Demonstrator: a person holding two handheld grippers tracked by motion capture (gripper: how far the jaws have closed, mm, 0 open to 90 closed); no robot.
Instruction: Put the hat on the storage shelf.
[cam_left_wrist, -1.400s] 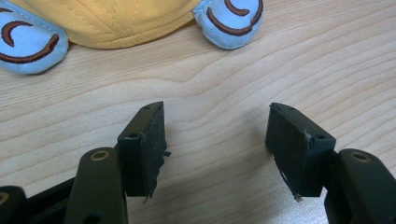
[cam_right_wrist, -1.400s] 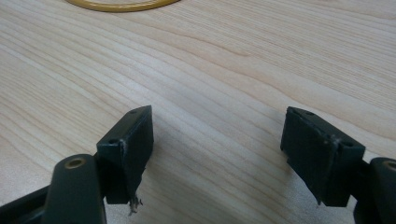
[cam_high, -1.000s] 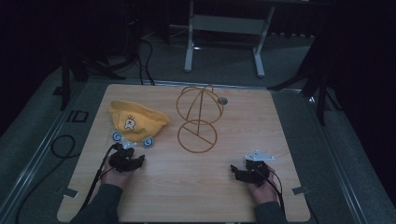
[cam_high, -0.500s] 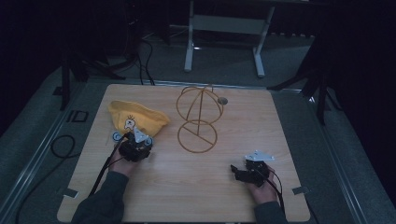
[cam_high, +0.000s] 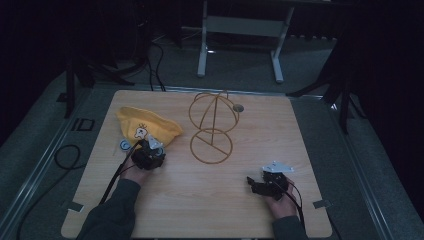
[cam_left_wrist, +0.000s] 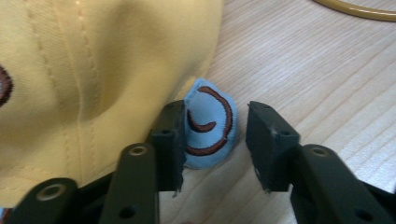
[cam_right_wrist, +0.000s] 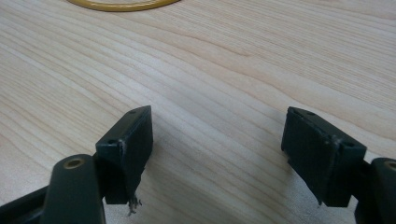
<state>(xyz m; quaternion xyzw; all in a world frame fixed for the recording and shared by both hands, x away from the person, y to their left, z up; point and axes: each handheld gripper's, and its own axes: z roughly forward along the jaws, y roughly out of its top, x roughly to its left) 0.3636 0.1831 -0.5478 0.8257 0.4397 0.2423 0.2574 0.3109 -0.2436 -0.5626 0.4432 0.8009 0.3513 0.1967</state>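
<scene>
Landmark: we take the yellow cap (cam_high: 147, 126) as our reference; it lies on the worktop (cam_high: 210, 200), toward its far left part.
Blue patch: we see a small blue ear-shaped flap (cam_left_wrist: 209, 126) with brown stitching at the cap's near edge, resting on the wood.
Left tongs: we see the left tongs (cam_left_wrist: 212, 135) at the cap's near edge, the flap between the jaws. The jaws have just been closing; one jaw touches the flap, the other stands apart from it, so we see no grip yet.
Wire stand: we see the yellow wire stand (cam_high: 212, 125) just beside the cap, on its right, its ring base flat on the wood.
Right tongs: we see the right tongs (cam_right_wrist: 217, 149) well apart from the cap, past the stand, spread wide over bare wood with nothing between them.
</scene>
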